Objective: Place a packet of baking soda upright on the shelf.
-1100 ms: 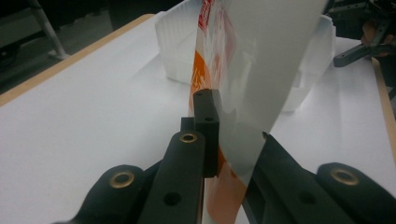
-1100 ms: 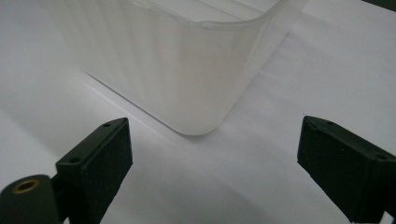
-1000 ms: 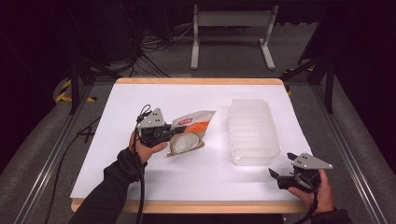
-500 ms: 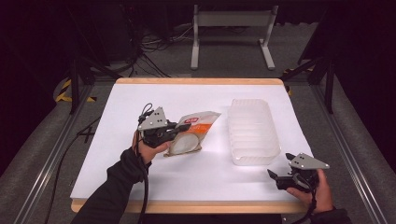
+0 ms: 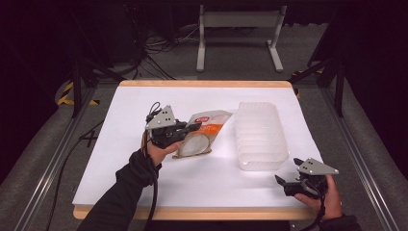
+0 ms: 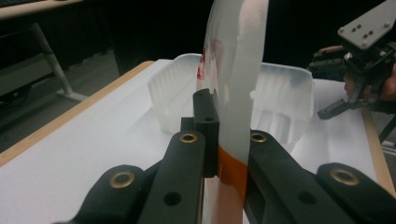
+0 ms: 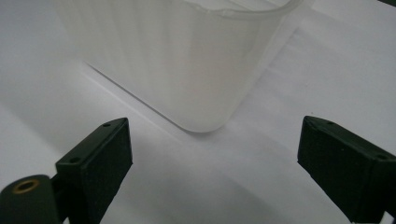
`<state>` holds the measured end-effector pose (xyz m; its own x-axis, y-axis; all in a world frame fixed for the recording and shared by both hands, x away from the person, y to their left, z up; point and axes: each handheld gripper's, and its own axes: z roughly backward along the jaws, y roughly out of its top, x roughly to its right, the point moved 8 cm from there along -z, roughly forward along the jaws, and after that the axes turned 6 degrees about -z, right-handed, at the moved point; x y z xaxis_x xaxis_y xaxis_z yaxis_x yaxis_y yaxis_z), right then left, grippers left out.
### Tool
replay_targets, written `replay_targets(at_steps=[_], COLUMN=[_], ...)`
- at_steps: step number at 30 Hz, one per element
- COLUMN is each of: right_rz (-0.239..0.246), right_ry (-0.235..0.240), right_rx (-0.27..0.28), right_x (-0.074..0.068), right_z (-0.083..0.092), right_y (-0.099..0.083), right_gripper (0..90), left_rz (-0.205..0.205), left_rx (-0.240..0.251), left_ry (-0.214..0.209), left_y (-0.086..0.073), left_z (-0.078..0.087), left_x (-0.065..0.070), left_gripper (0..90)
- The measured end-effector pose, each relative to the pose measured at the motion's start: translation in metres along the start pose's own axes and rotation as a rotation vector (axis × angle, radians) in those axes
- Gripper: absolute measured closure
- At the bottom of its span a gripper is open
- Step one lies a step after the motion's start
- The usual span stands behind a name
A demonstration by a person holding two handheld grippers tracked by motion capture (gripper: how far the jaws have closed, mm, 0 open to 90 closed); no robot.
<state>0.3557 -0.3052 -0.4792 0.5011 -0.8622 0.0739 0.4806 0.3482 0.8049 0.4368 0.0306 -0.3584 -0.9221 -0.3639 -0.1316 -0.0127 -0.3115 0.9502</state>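
Note:
A white and orange pouch [image 5: 203, 134] with a round clear window lies tilted near the middle of the white table, its left edge lifted. My left gripper [image 5: 191, 129] is shut on that edge; in the left gripper view the pouch [image 6: 233, 84] stands edge-on, pinched between the two black jaws. A clear ribbed plastic tub [image 5: 260, 134] stands to the right of the pouch. My right gripper [image 5: 285, 184] rests at the table's front right, open, its jaws pointing at the tub's near corner [image 7: 187, 70] with nothing between them.
The white table top [image 5: 120, 159] has a wooden edge all round. Beyond the far edge stands a grey metal frame [image 5: 240, 33] on a dark floor with cables. Metal rails run along both sides of the table.
My left gripper has shifted a little to the right with the pouch, which now sits slightly closer to the tub. The right gripper has kept still.

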Motion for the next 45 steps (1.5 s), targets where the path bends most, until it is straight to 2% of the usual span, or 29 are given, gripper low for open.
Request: replay_targets(at_steps=[3, 11, 21, 23, 24, 33, 45], right_rz=[0.000, -0.009, -0.014, -0.016, -0.016, -0.018, -0.017], right_ry=[-0.004, -0.007, -0.004, -0.002, -0.002, 0.001, 0.003], right_rx=[-0.002, 0.002, 0.003, 0.003, 0.003, 0.002, 0.000], right_x=[0.000, 0.002, 0.002, 0.002, 0.002, 0.003, 0.003], right_z=[0.000, 0.001, 0.001, 0.001, 0.001, 0.002, 0.001], right_y=[0.000, -0.001, -0.001, -0.001, -0.001, -0.001, -0.002], right_gripper=[10.8, 10.8, 10.8, 10.8, 10.8, 10.7, 10.6], left_rz=[0.018, 0.031, 0.018, 0.018, 0.018, 0.017, 0.021], left_rx=[0.023, 0.059, 0.096, 0.110, 0.110, 0.126, 0.127], left_ry=[-0.005, -0.034, -0.084, -0.103, -0.103, -0.162, -0.199], left_y=[0.007, 0.032, 0.058, 0.066, 0.066, 0.085, 0.096], left_z=[-0.004, -0.021, -0.047, -0.058, -0.058, -0.098, -0.141], left_x=[-0.003, 0.000, 0.010, 0.014, 0.014, 0.032, 0.053], left_gripper=[89.9, 89.9, 89.9, 90.0, 89.9, 90.0, 89.9])
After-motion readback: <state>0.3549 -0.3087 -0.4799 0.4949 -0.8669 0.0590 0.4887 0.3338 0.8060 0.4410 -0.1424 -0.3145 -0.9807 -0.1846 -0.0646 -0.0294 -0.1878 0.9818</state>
